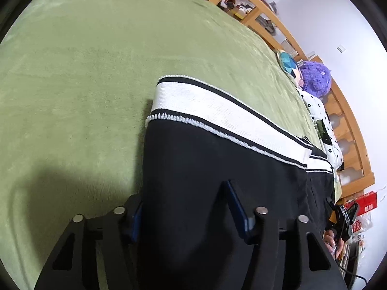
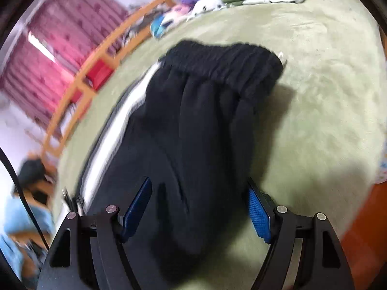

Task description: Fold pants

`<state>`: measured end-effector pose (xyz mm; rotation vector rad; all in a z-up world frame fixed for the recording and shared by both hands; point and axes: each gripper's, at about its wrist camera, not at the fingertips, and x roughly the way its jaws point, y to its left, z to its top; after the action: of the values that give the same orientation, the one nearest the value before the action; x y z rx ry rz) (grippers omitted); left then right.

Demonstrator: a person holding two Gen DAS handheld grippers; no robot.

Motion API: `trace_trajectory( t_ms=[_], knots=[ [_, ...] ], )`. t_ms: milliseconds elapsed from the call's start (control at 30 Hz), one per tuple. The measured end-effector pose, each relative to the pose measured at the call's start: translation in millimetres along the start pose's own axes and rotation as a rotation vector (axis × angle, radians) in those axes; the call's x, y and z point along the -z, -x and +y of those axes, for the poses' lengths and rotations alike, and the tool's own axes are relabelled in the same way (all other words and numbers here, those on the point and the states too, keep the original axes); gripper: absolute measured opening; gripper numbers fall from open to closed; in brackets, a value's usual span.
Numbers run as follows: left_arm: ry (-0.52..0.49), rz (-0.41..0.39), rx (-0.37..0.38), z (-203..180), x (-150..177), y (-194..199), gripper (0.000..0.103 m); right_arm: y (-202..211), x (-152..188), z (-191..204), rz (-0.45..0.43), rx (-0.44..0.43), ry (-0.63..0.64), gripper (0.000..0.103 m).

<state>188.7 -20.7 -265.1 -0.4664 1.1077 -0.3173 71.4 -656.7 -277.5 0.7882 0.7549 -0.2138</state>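
The black pants [image 1: 217,181] lie flat on the green bed [image 1: 72,84], their long axis running left to right from the striped cuff toward the gathered waistband [image 2: 225,60]. The left gripper [image 1: 186,207] straddles the leg's near edge, jaws part-open around cloth. The right gripper [image 2: 198,205] hovers over the waist end, jaws open and empty.
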Motion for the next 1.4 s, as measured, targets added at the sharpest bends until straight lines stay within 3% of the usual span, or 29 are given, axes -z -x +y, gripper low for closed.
trace_trajectory(
  t_ms=[67, 100, 133, 167, 200, 233, 267, 367, 500, 667, 833, 900, 933, 1000, 1067, 1133, 1200, 1267, 1400],
  knots=[
    [0.029, -0.013, 0.01, 4.1, -0.3, -0.8, 0.04, -9.0, -8.7, -0.4, -0.019, -0.009, -0.019, 0.075],
    [0.04, -0.013, 0.019, 5.9, -0.1, -1.1, 0.035, -12.2, -10.5, 2.1, -0.032, -0.005, -0.013, 0.069],
    [0.058, -0.015, 0.047, 9.4, 0.3, -0.1, 0.026, -15.7, -10.5, 5.5, -0.043, 0.017, 0.0, 0.046],
    [0.071, -0.016, 0.065, 11.2, 1.0, 0.3, 0.019, -18.9, -9.6, 8.6, -0.042, 0.028, 0.021, 0.037],
    [0.086, -0.023, 0.092, 14.1, 1.0, 3.5, 0.015, -20.9, -8.2, 11.6, -0.044, 0.021, 0.04, 0.034],
    [0.086, -0.033, 0.114, 15.7, 0.7, 8.7, 0.011, -19.6, -6.9, 11.7, -0.053, 0.021, 0.033, 0.022],
    [0.082, -0.04, 0.126, 17.0, 0.5, 14.4, 0.01, -16.5, -7.1, 11.1, -0.056, 0.016, 0.013, 0.016],
    [0.048, -0.072, 0.134, 16.0, -1.9, 38.5, 0.01, 1.6, -8.2, 19.1, -0.069, -0.015, -0.029, 0.014],
    [0.046, -0.095, 0.186, 25.2, -9.4, 75.1, 0.01, 24.3, -1.9, 68.2, -0.095, -0.016, 0.059, 0.013],
    [0.053, -0.196, 0.07, 74.7, -17.4, 144.4, 0.01, 42.2, 30.6, 136.3, -0.071, -0.106, 0.149, 0.011],
    [0.139, -0.241, -0.088, 150.9, -14.6, 203.7, 0.01, 27.6, 97.9, 179.5, 0.075, -0.208, 0.18, 0.011],
    [0.21, -0.207, -0.062, 172.8, -4.2, 201.9, 0.011, 17.9, 129.9, 188.6, 0.138, -0.212, 0.213, 0.016],
    [0.215, -0.202, -0.061, 174.9, -0.7, 199.0, 0.014, 14.2, 143.9, 189.4, 0.159, -0.2, 0.227, 0.023],
    [0.177, -0.202, -0.14, 168.0, 8.4, 194.8, 0.024, 12.0, 159.3, 183.2, 0.174, -0.181, 0.225, 0.036],
    [0.117, -0.201, -0.26, 155.4, 15.1, 195.0, 0.048, 16.2, 164.4, 169.9, 0.185, -0.16, 0.197, 0.042],
    [0.036, -0.224, -0.325, 138.3, 25.4, 199.1, 0.057, 24.4, 161.1, 154.2, 0.207, -0.152, 0.149, 0.059],
    [-0.001, -0.234, -0.335, 133.7, 35.0, 207.4, 0.058, 38.2, 158.5, 141.3, 0.161, -0.171, 0.097, 0.067],
    [-0.005, -0.241, -0.29, 122.5, 43.8, 211.3, 0.06, 46.6, 150.5, 130.4, 0.115, -0.189, 0.057, 0.074],
    [0.045, -0.231, -0.162, 110.8, 66.8, 209.4, 0.062, 17.2, 136.8, 120.9, 0.156, -0.24, -0.07, 0.074]
  ],
)
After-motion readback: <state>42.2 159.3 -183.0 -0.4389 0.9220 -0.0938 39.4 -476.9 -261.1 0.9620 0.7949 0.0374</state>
